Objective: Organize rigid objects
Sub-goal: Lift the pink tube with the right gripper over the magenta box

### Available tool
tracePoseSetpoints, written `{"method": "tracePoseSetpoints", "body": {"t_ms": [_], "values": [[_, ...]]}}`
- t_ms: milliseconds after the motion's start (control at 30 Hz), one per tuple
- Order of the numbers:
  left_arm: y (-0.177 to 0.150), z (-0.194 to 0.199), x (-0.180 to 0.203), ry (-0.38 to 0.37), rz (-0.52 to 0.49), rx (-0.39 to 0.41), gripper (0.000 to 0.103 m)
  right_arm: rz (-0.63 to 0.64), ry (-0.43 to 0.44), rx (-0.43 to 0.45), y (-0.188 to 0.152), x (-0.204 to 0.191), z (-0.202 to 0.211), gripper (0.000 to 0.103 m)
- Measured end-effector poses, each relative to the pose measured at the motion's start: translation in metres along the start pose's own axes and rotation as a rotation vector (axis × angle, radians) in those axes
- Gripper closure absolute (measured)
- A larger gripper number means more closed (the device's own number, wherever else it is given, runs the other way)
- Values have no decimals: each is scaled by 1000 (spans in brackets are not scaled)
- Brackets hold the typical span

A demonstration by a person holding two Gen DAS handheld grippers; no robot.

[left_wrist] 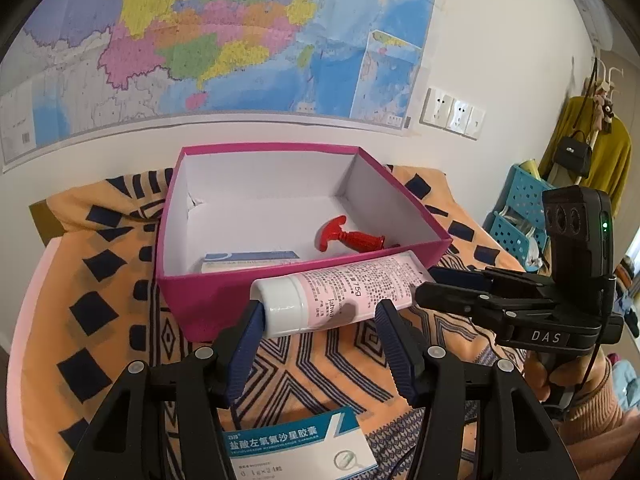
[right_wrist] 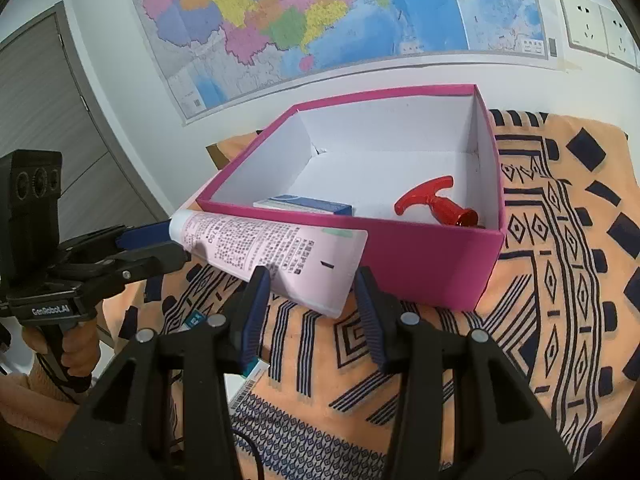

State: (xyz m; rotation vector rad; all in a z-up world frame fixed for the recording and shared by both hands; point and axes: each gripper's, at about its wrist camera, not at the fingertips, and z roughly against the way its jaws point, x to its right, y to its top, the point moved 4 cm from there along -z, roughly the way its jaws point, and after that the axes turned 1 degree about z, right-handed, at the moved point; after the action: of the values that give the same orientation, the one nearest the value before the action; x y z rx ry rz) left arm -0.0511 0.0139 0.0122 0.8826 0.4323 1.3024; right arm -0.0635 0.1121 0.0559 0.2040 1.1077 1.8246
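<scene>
Left wrist view: pink tube [left_wrist: 340, 292] pinched by left gripper [left_wrist: 320, 316] and right gripper [left_wrist: 424, 284].

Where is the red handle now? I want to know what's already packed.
In both views the red handle lies on the floor of the pink box, near its right wall, right of the blue carton.
</scene>
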Motion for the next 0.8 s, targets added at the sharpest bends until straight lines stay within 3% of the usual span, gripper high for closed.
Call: {"method": "tracePoseSetpoints", "body": {"t_ms": [800], "values": [[26, -8, -17, 28, 4, 28, 45, 32, 13, 34, 28, 0, -7, 56]]}}
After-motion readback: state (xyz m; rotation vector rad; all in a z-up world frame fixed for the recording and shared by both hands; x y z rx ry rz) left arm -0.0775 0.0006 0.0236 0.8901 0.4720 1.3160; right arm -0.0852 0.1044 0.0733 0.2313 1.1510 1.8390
